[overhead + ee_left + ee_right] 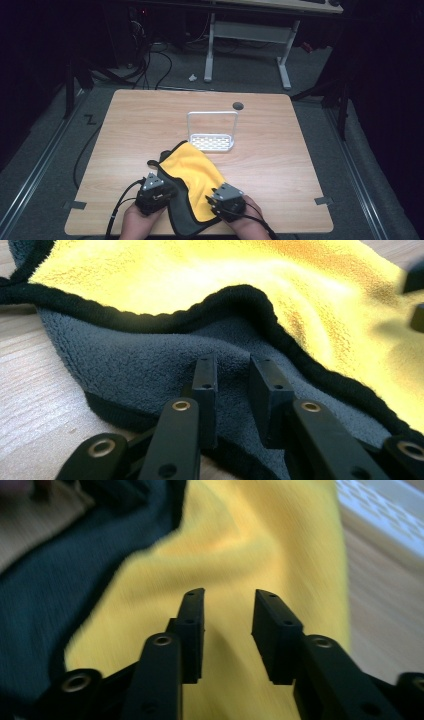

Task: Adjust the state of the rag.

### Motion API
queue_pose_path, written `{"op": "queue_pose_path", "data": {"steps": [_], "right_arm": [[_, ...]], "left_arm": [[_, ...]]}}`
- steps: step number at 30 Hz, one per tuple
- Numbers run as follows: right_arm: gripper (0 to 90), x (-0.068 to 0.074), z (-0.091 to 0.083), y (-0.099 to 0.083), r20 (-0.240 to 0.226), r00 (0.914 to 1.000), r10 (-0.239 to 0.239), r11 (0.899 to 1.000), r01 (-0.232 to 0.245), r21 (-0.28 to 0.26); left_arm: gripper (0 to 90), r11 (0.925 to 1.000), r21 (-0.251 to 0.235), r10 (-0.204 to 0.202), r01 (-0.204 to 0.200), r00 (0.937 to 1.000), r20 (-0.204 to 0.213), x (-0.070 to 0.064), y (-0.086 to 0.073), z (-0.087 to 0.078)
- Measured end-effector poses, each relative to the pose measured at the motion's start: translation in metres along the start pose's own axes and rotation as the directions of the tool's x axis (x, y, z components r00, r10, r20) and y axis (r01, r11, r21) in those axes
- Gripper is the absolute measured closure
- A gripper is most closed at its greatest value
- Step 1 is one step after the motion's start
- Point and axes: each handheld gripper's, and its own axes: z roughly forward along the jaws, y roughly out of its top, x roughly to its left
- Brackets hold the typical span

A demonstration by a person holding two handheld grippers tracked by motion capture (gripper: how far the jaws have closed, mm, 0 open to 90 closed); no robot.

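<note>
1. While both hands sit at the near edge of the light wooden bench (pixel 280 150), a yellow fleece cloth with grey underside and black trim (pixel 192 167) lies crumpled on it, near-centre; grey side folded out along the cloth's left and near edges.
2. Left claw (pixel 150 176) in the high view at the cloth's left edge; in the left gripper view the left claw (pixel 234 377) is released, jaws parted with a gap, tips low over the grey fleece just inside the black hem; whether they touch it cannot be told.
3. Right claw (pixel 211 196) at the cloth's near right; in the right gripper view the right claw (pixel 228 615) is released, jaws wide apart over the yellow side; nothing between them; view blurred.
4. White perforated plastic tray with tall wire-frame handle (pixel 212 142) stands just beyond the cloth, upright; cloth's far corner near its front edge.
5. Round dark hole (pixel 238 105) in the bench behind the tray.
</note>
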Motion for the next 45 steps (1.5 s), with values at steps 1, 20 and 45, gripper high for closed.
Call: {"op": "queue_pose_path", "data": {"steps": [1, 20, 45], "right_arm": [[61.3, 0.004, 0.009, 0.011, 0.001, 0.9999, -0.011, 1.000, 0.011, -0.007], [86.4, -0.048, -0.014, 0.017, 0.143, 0.9796, 0.142, 0.987, -0.128, -0.099], [54.4, -0.037, -0.022, -0.035, 0.064, 0.9817, 0.179, 0.983, -0.176, -0.056]], "left_arm": [[74.0, 1.0000, 0.000, -0.001, 0.001, 1.0000, 0.002, 0.000, 0.000, 0.000], [80.9, 0.9980, -0.015, -0.063, 0.062, 0.9899, -0.127, 0.046, -0.007, -0.025], [62.9, 0.9990, 0.021, 0.040, -0.039, 0.9936, -0.105, 0.013, -0.007, -0.018]]}}
